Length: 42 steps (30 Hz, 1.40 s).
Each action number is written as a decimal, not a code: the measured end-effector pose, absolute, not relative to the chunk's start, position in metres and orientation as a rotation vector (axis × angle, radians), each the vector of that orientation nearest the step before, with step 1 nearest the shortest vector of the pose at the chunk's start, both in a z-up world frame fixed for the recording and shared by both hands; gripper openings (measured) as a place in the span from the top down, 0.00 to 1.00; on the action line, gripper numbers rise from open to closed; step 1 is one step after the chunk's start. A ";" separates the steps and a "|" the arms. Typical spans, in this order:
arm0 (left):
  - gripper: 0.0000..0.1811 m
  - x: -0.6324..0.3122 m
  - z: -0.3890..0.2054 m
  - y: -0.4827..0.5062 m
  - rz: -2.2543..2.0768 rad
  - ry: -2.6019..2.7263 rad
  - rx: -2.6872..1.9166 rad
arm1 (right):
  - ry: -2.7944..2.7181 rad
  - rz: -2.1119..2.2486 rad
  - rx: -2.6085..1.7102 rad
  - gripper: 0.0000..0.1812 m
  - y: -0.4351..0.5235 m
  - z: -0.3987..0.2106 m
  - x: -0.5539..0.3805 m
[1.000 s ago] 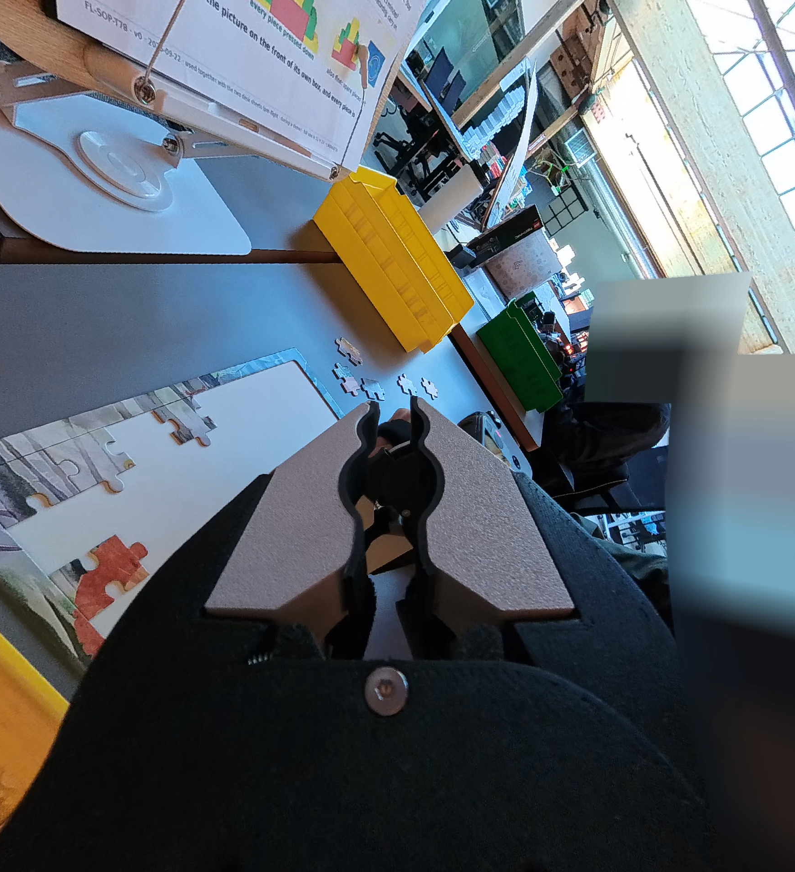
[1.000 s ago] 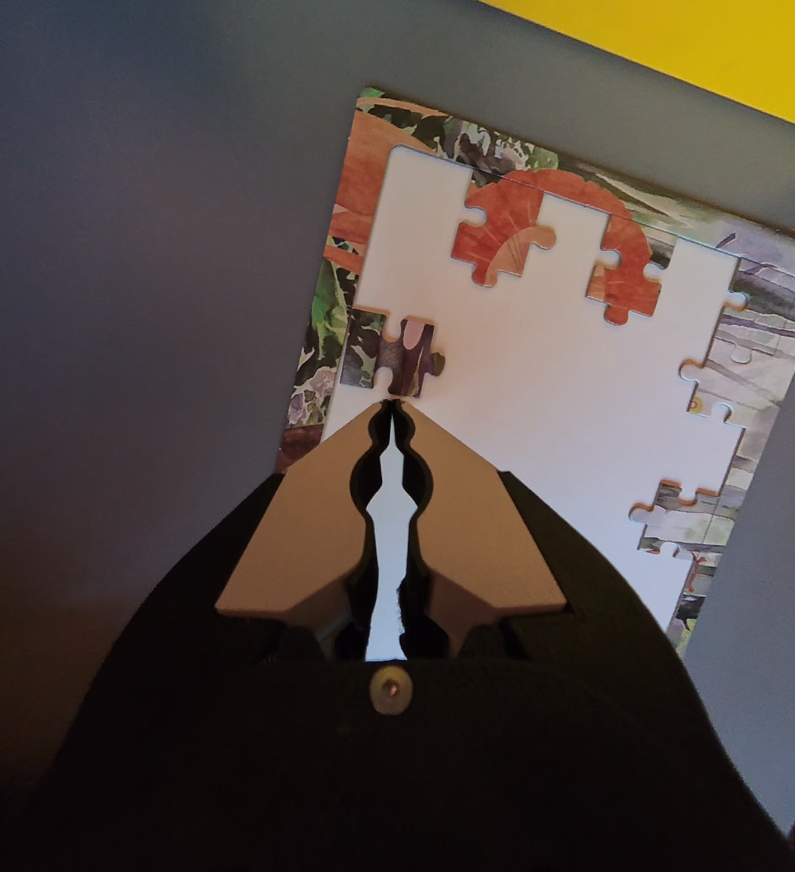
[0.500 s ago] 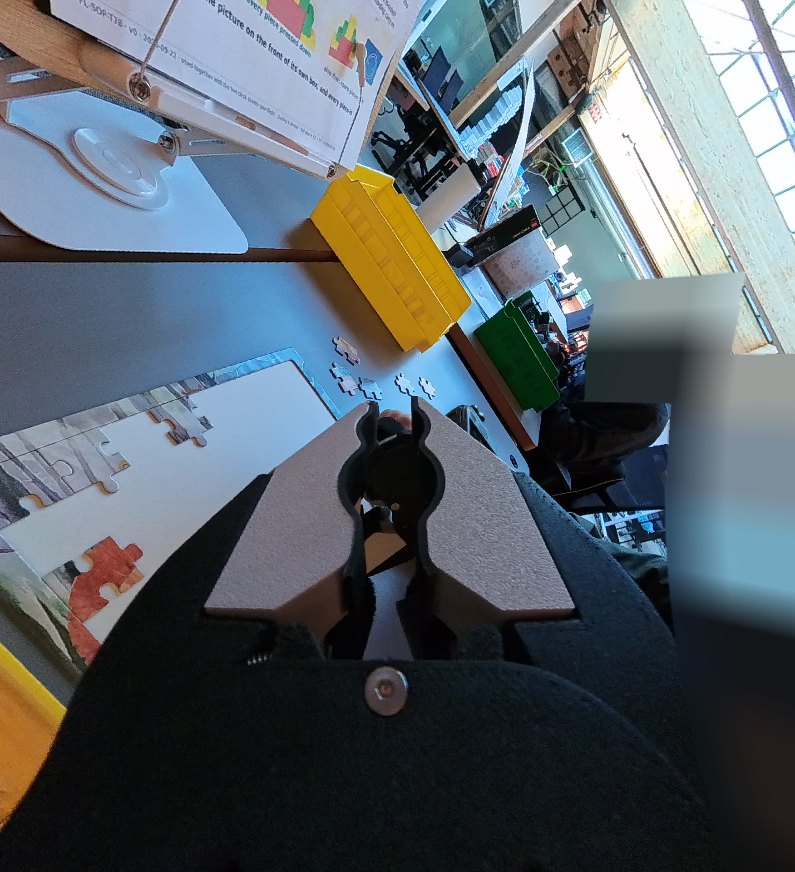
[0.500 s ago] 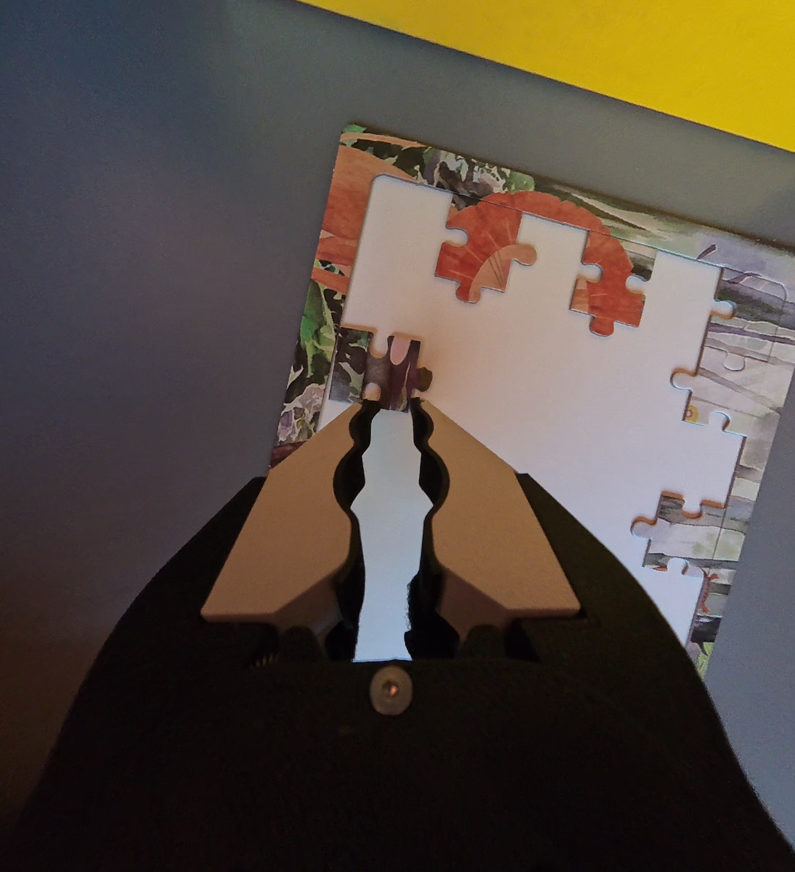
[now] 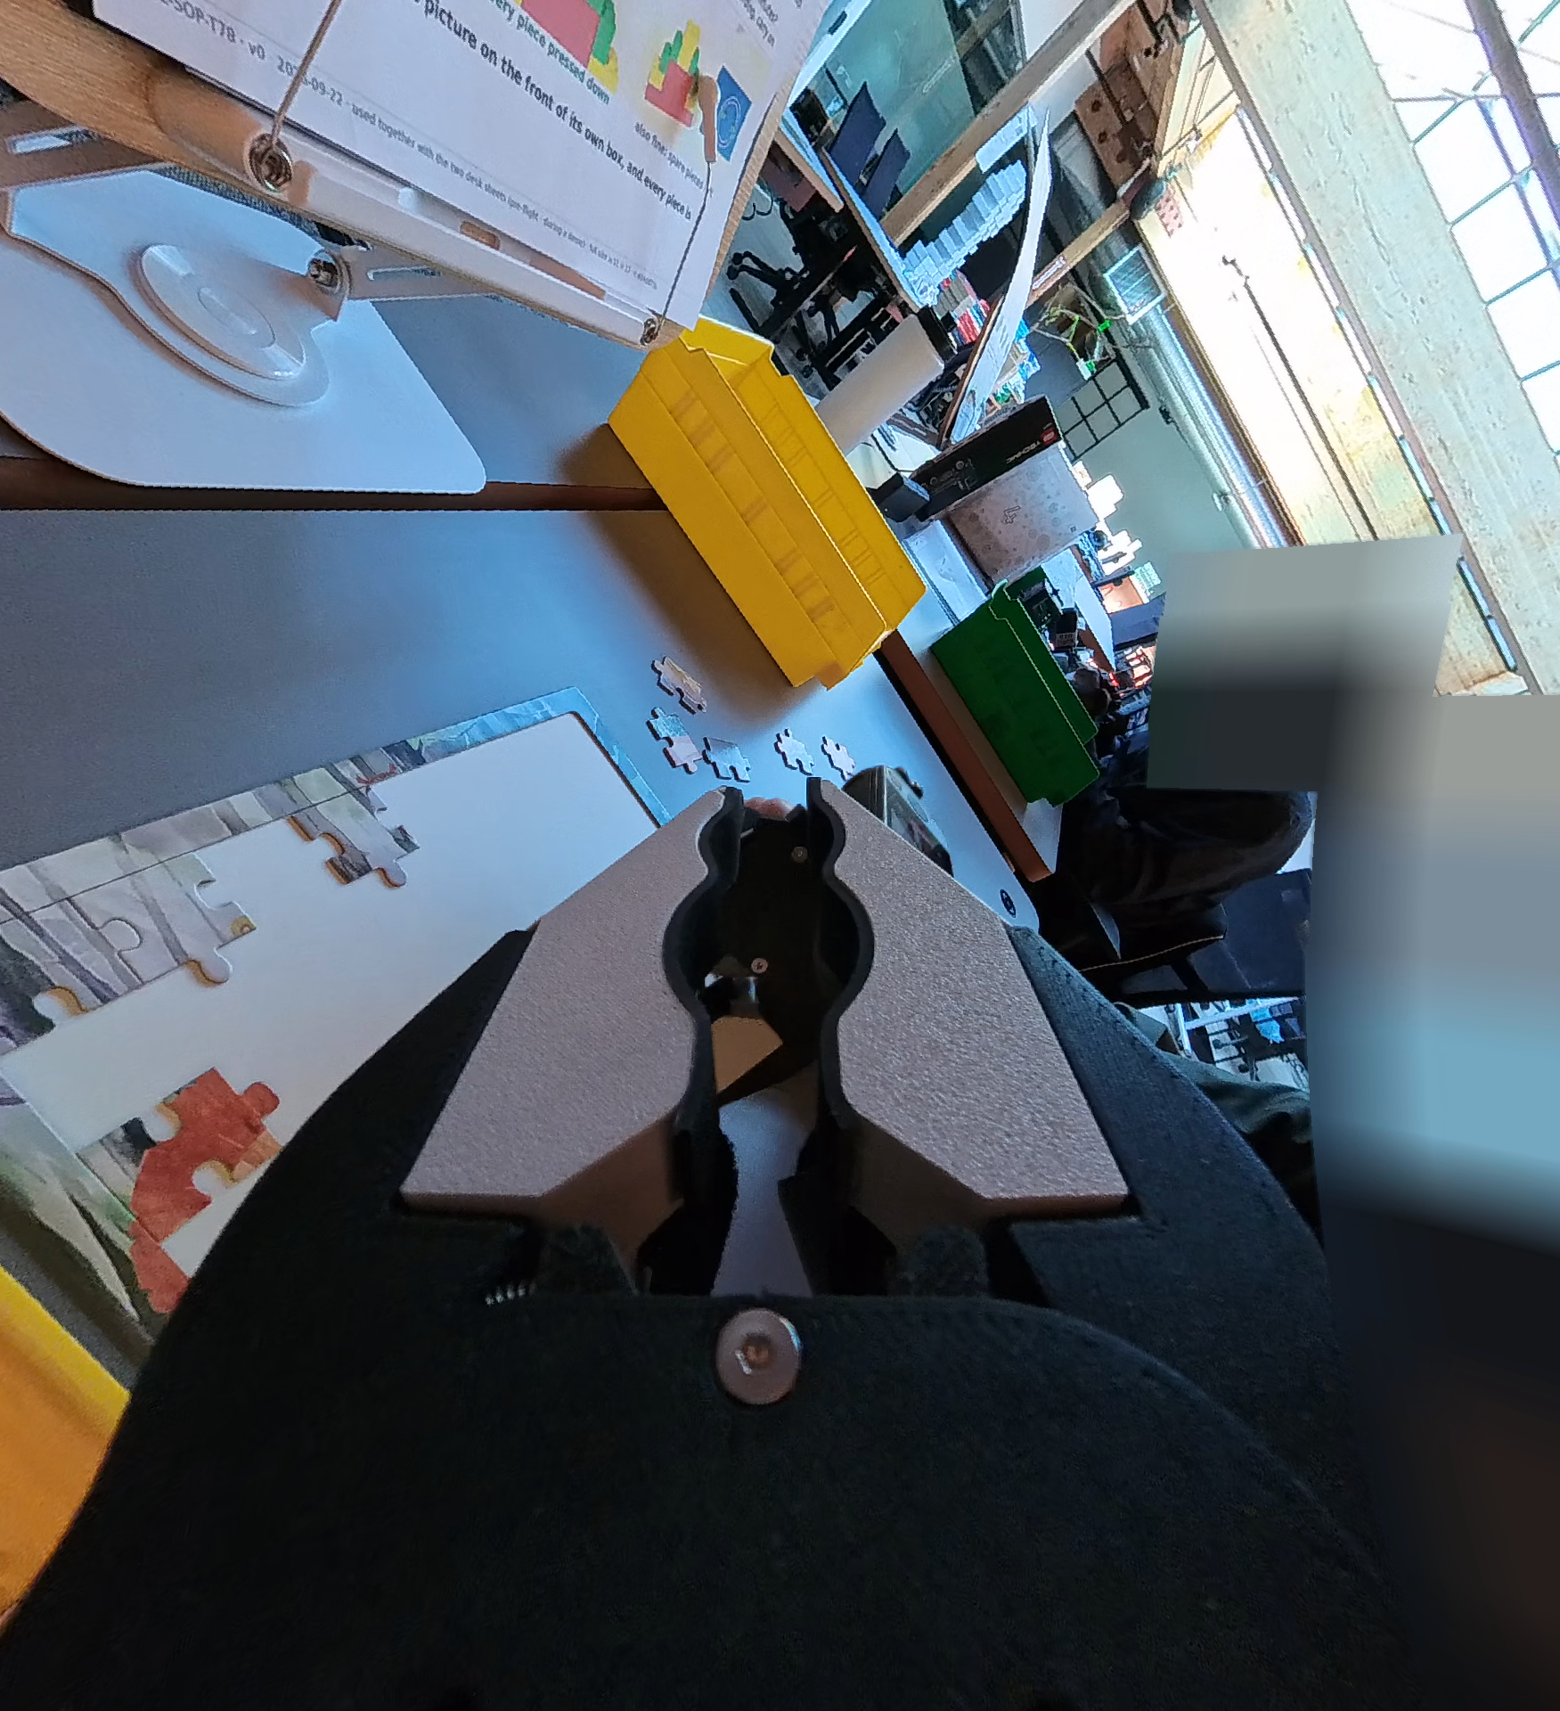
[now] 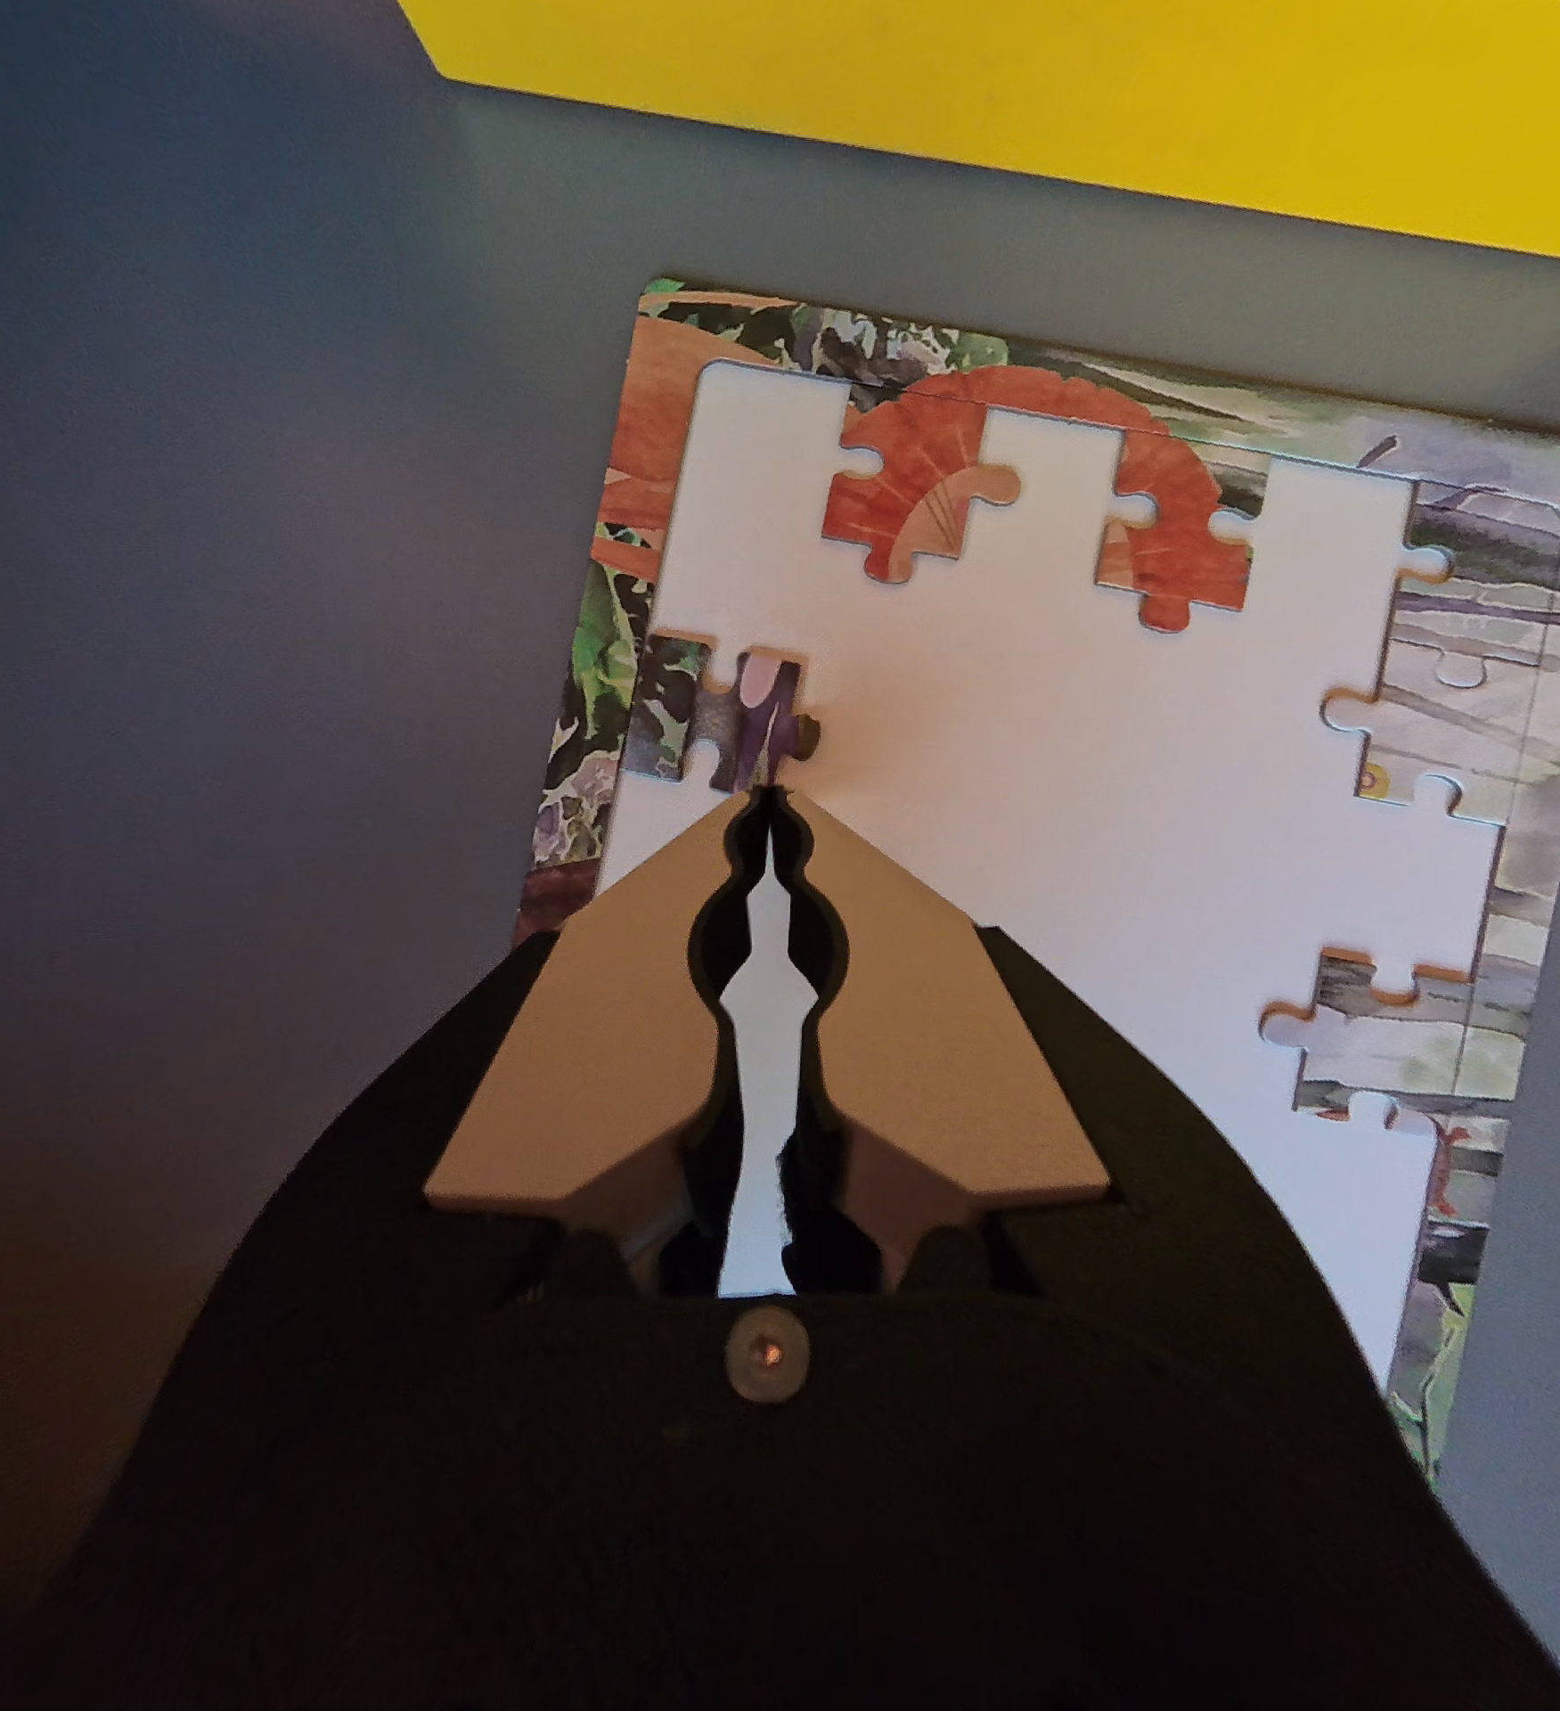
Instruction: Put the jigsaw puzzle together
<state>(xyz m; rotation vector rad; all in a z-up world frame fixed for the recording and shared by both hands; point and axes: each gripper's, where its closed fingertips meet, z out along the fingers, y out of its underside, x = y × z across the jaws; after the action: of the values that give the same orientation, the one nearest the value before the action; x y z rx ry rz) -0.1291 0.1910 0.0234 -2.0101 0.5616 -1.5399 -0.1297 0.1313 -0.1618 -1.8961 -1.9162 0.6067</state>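
Left view, tongs: The left tongs (image 5: 768,804) hang above the table with a small gap between the tips. They hold nothing.
Left view, puzzle: The puzzle board (image 5: 443,889) lies flat on the grey table (image 5: 230,630). Grey picture pieces fill one edge and a red piece (image 5: 202,1134) sits near the close corner. The white middle is mostly bare.
Left view, spare pieces: A few loose pieces (image 5: 725,736) lie on the table just past the board, near a yellow bin (image 5: 767,505).
Left view, room: A green bin (image 5: 1016,694) sits farther back. A paper sheet on a white stand (image 5: 202,370) leans over the table. Behind are shelves, desks and big bright windows. A person sits at the far side.
Right view, tongs: The right tongs (image 6: 768,793) point down at the board. The tips are pressed almost together, right at the bottom edge of a dark purple piece (image 6: 739,718). It looks like they pinch or push its edge, but it is hard to tell which.
Right view, puzzle: The purple piece sits at the left edge of the board, beside the leafy frame (image 6: 600,667). Two red pieces (image 6: 924,491) hang from the top edge.
Right view, surface: A yellow thing (image 6: 1081,102) lies past the board.
Step now: Probably seating the purple piece in its spot.
Next move: It likely needs a soft push until the piece lies flat, then a trip to fetch a loose piece.
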 end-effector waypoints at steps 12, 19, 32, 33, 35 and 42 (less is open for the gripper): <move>0.94 -0.130 0.024 0.191 -1.543 0.560 -2.008 | -1.895 0.618 -1.926 0.90 0.129 -0.161 -0.136; 0.94 -0.129 0.024 0.190 -1.546 0.566 -2.007 | -1.931 0.540 -1.912 0.92 0.128 -0.166 -0.138; 0.94 -0.133 0.028 0.192 -1.544 0.552 -1.995 | -1.819 0.462 -1.939 0.93 0.156 -0.144 -0.108; 0.94 -0.134 0.028 0.192 -1.544 0.551 -1.994 | -1.785 0.446 -1.955 0.93 0.162 -0.140 -0.100; 0.94 -0.134 0.028 0.193 -1.543 0.549 -1.993 | -1.725 0.380 -1.995 0.93 0.175 -0.132 -0.081; 0.93 -0.133 0.027 0.193 -1.545 0.549 -1.997 | -1.572 -0.022 -2.140 0.93 0.211 -0.109 0.031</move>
<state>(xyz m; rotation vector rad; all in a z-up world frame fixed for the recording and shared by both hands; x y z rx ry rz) -0.1334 0.1928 0.0271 -1.9971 0.5489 -1.5447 0.0314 0.2108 -0.1090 -2.1402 -1.5721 -0.0218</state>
